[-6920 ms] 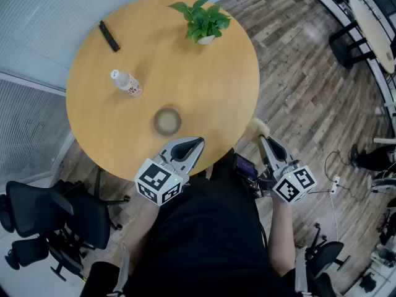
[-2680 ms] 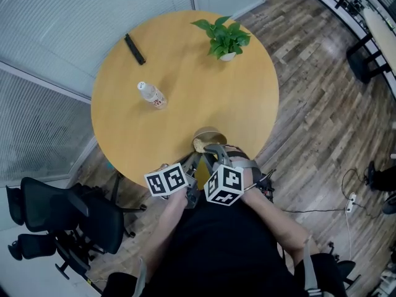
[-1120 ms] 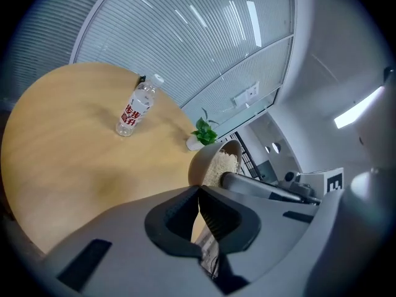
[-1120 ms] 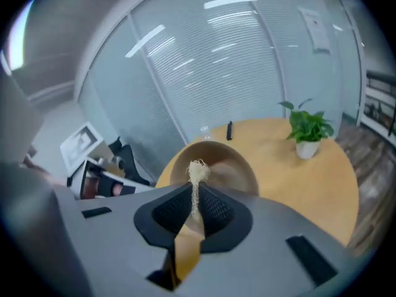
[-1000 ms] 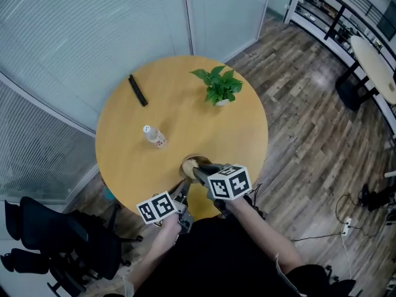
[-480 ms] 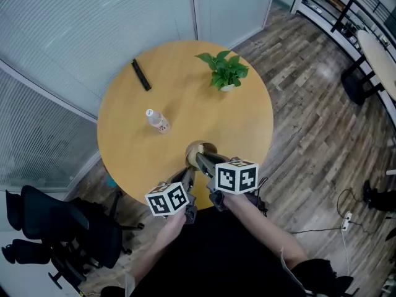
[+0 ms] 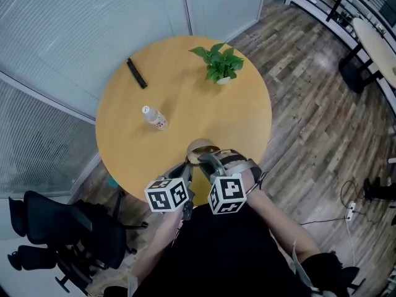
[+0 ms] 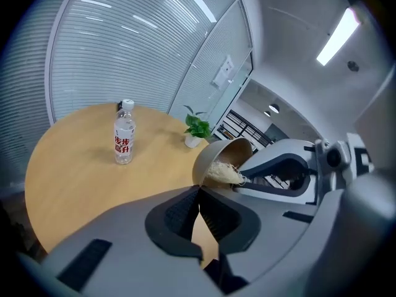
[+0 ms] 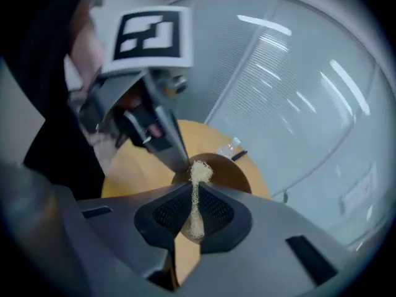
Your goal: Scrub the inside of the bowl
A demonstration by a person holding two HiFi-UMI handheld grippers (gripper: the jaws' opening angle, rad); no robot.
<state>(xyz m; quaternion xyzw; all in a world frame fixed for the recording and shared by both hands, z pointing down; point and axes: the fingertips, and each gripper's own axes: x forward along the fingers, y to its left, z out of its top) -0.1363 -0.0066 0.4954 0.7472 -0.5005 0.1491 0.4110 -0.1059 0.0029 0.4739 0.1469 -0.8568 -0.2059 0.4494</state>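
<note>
A tan bowl (image 7: 202, 146) is tipped on its side over the near edge of the round wooden table (image 7: 235, 116). My left gripper (image 7: 188, 166) is shut on its lower rim. In the left gripper view the bowl (image 8: 216, 152) opens toward the right gripper (image 8: 281, 169). My right gripper (image 7: 204, 160) is shut on a pale fibrous scrubber (image 9: 194, 210). The scrubber's tuft (image 8: 223, 173) pokes inside the bowl (image 9: 229, 173). In the right gripper view the left gripper (image 9: 154, 125) grips the rim beside the tuft.
A water bottle (image 7: 154, 117) lies mid-table, a potted plant (image 7: 217, 64) stands at the far side and a black remote (image 7: 137, 73) lies far left. A black office chair (image 7: 59, 218) stands left of the person. Glass walls with blinds lie behind the table.
Seven seconds ago the bowl sat flat on the table, both grippers away from it. Now the left holds it tilted, with the scrubber inside. Over the last half second the right gripper drew nearer.
</note>
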